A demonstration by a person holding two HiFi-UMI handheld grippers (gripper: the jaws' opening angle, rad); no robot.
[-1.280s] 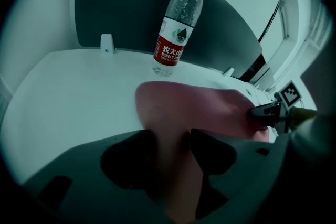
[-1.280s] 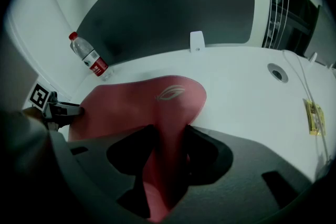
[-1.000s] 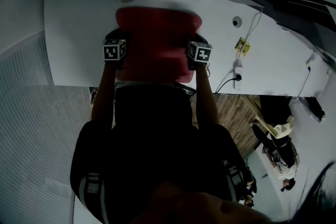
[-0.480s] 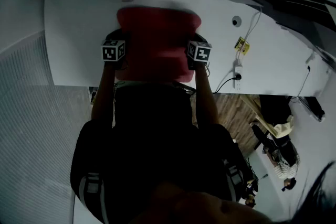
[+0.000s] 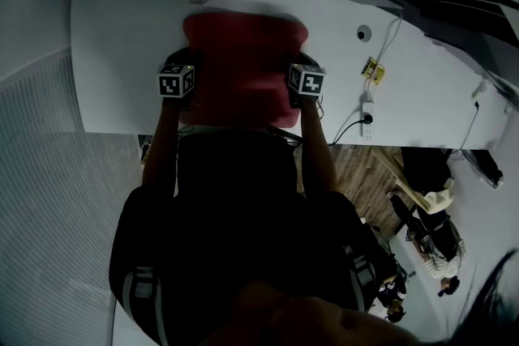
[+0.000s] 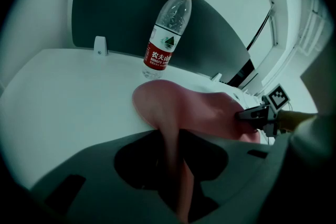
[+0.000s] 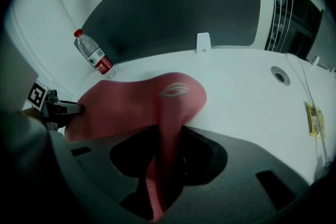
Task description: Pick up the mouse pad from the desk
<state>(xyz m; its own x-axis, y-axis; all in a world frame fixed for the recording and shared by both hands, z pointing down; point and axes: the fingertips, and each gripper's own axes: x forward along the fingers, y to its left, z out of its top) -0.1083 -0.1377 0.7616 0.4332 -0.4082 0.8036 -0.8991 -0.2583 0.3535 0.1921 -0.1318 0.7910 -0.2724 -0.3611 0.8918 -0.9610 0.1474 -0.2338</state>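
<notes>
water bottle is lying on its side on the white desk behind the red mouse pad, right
Not quite. The water bottle stands upright on the white desk behind the red mouse pad; the left gripper view shows it.

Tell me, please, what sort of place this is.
Probably an office workstation: a white desk with a cable grommet, a dark partition panel behind it, and a red mouse pad.

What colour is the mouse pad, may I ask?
Pinkish-red mouse pad, clearest in the right gripper view.
</notes>
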